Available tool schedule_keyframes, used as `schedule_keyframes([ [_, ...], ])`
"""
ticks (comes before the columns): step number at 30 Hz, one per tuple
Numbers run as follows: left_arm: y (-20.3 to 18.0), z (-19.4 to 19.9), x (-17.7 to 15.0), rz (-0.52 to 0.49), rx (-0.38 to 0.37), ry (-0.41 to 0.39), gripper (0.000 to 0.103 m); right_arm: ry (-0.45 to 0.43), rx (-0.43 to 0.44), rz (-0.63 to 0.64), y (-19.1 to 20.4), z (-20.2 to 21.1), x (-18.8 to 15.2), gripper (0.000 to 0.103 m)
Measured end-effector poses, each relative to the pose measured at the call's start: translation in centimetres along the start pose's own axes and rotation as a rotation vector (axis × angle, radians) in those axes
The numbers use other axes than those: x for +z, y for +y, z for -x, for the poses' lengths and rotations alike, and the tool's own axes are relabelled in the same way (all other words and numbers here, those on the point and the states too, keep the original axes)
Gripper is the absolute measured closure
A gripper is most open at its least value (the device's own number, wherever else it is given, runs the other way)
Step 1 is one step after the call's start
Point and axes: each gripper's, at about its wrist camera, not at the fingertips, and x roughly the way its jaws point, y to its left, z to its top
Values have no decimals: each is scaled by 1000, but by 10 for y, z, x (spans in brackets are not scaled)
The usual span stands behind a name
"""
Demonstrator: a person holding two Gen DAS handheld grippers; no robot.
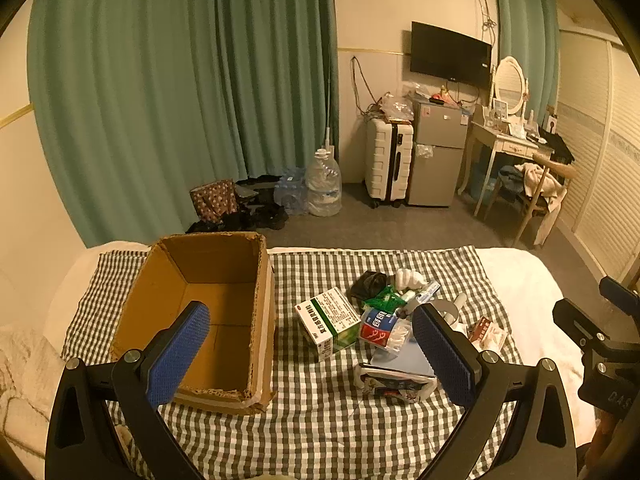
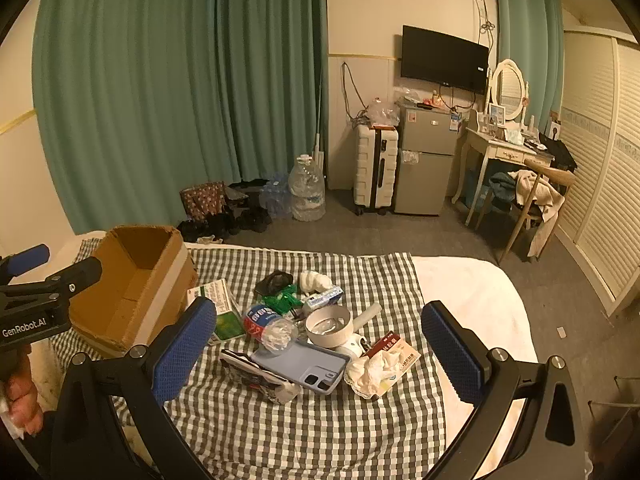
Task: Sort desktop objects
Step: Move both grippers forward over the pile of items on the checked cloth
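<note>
Bed (image 1: pixel 532 280) carries checked cloth (image 1: pixel 320 420). Cardboard box (image 1: pixel 208 312) stands open-topped on cloth's left part, interior bare. Pile of small items lies right of box, apart from it: green-white medicine box (image 1: pixel 328 322) nearest box, blue phone (image 2: pixel 304 366) at pile's front, white bowl (image 2: pixel 328 326) behind phone, crushed plastic bottle (image 2: pixel 266 326) between medicine box and bowl. Left tool (image 1: pixel 312 356) fully spread, holds nothing. Right tool (image 2: pixel 320 354) fully spread, holds nothing, hovers over pile.
</note>
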Motion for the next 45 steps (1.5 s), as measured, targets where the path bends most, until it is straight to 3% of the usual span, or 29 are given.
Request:
schedule_keyframes([
  [12, -15, -61, -13, -40, 54, 81, 0, 68, -11, -3, -22, -52, -18, 0],
  [24, -46, -141, -49, -63, 8, 245, 0, 171, -24, -61, -55, -118, -49, 0],
  [33, -66, -189, -79, -35, -12, 345, 0, 288, 48, -125, -55, -157, -94, 1],
  [38, -71, -203, -99, -40, -20, 397, 0, 370, 82, -122, -46, -179, -112, 18],
  [45, -73, -222, -129, -60, -31, 488, 0, 474, 120, -160, -42, -198, -135, 24],
])
